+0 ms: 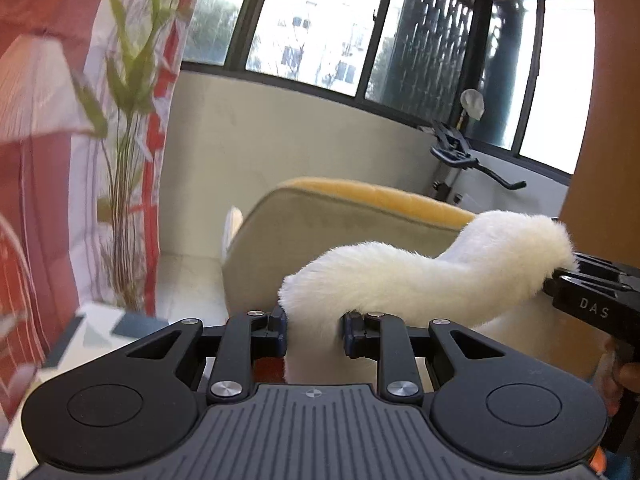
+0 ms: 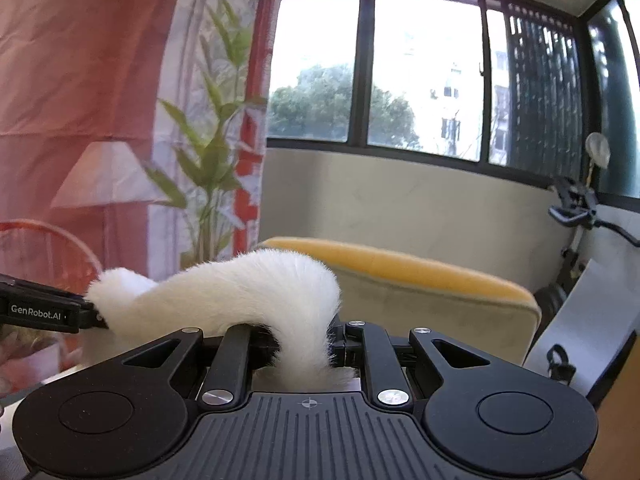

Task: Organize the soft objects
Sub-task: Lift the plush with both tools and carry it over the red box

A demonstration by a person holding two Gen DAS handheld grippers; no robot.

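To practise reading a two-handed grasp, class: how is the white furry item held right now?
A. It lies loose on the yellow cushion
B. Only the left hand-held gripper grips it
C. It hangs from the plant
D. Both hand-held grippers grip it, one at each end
D: the white furry item is pinched by the left hand-held gripper at one end and the right hand-held gripper at the other.

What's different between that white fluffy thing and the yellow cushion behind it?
The fluffy thing is white and long-haired; the cushion has a smooth yellow top and beige sides. The fluffy thing hangs limp in an arch, pinched by the left tool and right tool; the cushion keeps its shape, untouched. The cushion looks wider. Both look soft.
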